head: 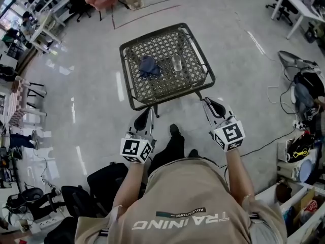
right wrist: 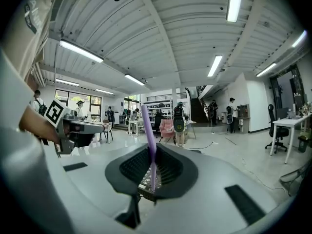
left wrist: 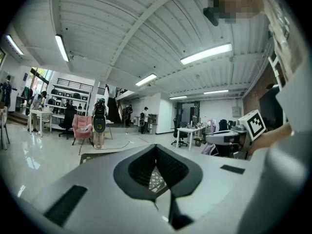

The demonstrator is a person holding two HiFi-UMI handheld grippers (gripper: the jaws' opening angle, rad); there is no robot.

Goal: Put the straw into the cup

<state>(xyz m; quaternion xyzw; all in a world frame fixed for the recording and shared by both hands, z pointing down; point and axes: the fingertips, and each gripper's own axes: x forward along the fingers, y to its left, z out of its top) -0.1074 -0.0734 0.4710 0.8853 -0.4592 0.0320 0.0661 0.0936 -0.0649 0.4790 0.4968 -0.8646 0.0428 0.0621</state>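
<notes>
fingers of right gripper (right wrist: 152, 156) pinched narrow on purple straw (right wrist: 148, 130), long axis upright, top above the pads. left gripper (left wrist: 156, 172) near shut, empty. cup (head: 176, 63) upright on mesh counter (head: 133, 101), ahead, slightly left of straw hand, marginally nearer it.

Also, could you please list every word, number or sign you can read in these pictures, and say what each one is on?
"TRAINING": large white print on the back of the person's shirt, upside down in the head view.
"ADVENTURE": small print just above it on the same shirt.
Marker cubes: black-and-white square patterns only, no words.
Any print in the room behind is too small or blurred to read.
</notes>
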